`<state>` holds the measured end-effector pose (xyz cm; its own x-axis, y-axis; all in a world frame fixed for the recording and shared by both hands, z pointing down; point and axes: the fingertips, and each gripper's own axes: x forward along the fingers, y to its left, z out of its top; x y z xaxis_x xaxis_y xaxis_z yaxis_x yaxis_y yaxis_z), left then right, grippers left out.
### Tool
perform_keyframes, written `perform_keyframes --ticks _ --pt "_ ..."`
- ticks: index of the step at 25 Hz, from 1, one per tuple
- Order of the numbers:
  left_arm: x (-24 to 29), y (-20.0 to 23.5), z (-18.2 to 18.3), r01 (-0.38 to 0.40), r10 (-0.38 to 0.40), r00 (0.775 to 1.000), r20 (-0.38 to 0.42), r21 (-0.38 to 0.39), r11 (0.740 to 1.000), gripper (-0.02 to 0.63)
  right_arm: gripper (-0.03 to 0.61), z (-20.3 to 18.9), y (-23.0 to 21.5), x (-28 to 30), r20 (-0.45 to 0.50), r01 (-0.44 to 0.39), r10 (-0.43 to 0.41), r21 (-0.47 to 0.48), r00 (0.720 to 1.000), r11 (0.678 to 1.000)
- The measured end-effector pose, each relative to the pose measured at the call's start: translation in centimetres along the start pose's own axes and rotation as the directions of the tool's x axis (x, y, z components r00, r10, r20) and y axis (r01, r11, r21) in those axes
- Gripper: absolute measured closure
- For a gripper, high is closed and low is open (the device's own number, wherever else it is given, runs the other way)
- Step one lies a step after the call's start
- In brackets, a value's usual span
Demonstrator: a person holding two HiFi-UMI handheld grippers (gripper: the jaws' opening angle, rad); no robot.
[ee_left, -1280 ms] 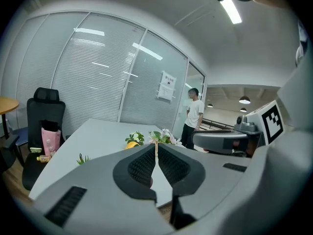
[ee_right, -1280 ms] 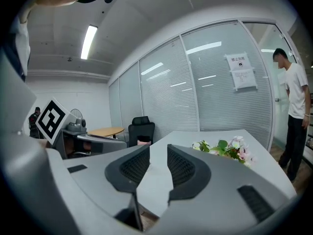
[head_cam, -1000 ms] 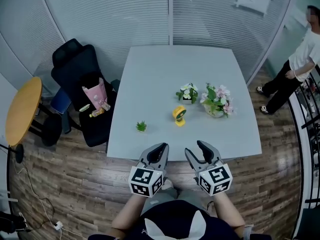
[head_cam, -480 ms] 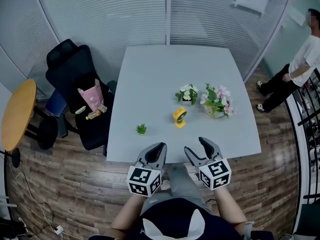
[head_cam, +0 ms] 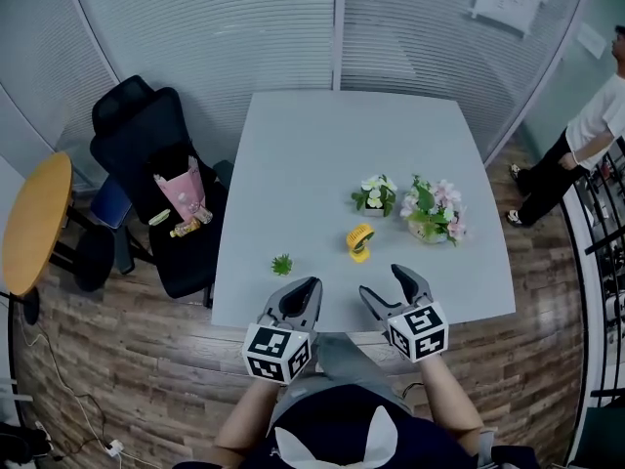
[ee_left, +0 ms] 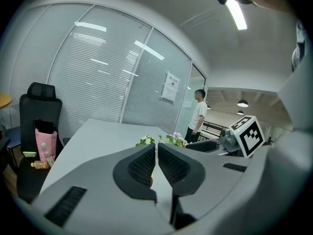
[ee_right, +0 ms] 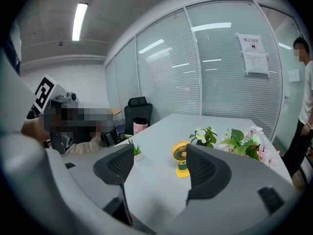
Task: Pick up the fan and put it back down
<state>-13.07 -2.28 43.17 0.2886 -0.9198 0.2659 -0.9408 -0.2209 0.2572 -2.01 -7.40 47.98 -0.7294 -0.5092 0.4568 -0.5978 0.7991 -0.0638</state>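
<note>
1. Head view: the fan [head_cam: 359, 241] stands upright on the surface [head_cam: 322, 154], toward the near edge and a bit right of middle. It is just in front of the white flower pot [head_cam: 374, 194] and the pink flower pot [head_cam: 435, 213]. A small green plant [head_cam: 282, 264] sits to its left by the same edge.
2. My right hand-held gripper [head_cam: 383, 283] hangs over the near edge, apart from the fan. Its jaws have just been opening and now stand wide, with nothing between the pads.
3. In the right gripper view the fan [ee_right: 181, 159] shows through the gap of my right hand-held gripper [ee_right: 159, 163] but lies well beyond it. My guess is the wide jaws are set to take the fan.
4. My left hand-held gripper [head_cam: 311, 286] is at the near edge too, jaws closed to a thin slit and empty. It looks idle, so probably a one-hand job.
5. Fan look: small, with a round yellow cage, an orange hub, a green stem and a yellow foot, its face turned my way.
6. It likely handles light and top-heavy, so the stem seems the safer grip. The pickup has not begun.
</note>
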Motion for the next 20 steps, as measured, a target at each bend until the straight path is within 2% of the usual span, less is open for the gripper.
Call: perform_keyframes --ticks 20 --pt "4.7 4.6 -0.7 -0.027 0.025 0.997 -0.077 -0.036 0.999 0.581 0.250 -5.3 -4.9 9.4 -0.175 -0.008 0.012 0.024 0.985 1.000"
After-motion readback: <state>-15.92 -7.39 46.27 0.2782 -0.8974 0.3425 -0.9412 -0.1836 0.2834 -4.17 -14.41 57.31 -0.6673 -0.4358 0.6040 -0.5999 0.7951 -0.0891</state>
